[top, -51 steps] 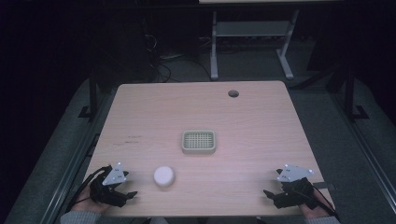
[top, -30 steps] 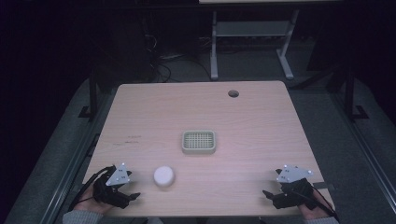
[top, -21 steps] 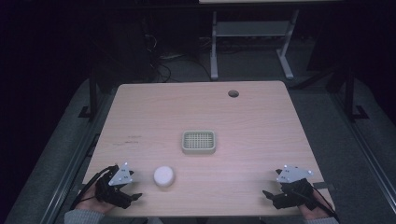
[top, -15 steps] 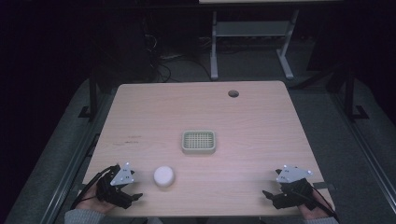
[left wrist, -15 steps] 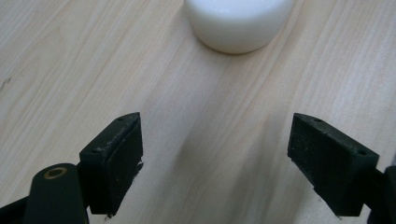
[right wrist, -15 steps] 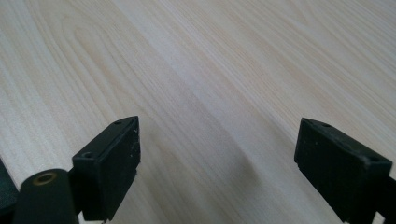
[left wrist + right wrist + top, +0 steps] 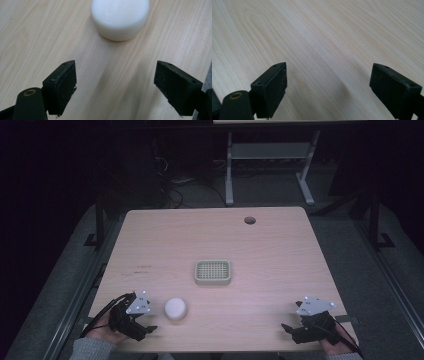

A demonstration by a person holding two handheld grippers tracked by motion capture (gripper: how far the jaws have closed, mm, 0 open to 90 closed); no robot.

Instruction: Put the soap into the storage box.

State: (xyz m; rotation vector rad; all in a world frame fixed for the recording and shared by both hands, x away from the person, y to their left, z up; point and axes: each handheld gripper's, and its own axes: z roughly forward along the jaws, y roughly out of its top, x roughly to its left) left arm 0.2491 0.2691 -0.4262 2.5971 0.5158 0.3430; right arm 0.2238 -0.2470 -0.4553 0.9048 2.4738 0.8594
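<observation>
your left claw [image 7: 115,85] wide, white round puck [image 7: 120,17] at 12 o'clock, apart | right claw [image 7: 328,87] wide over bare pale woodgrain bench [image 7: 317,37] | high view adds gridded tray [image 7: 213,272] mid-bench

High view: dim overall, the table [image 7: 280,255] evenly lit from above, the surroundings falling to near black, detail soft and grainy. Left gripper view: bright and diffuse, with a soft shadow on the wood between the jaws and the white puck [image 7: 120,17] ahead slightly glaring. Right gripper view: similar light, near jaws blurred.
</observation>
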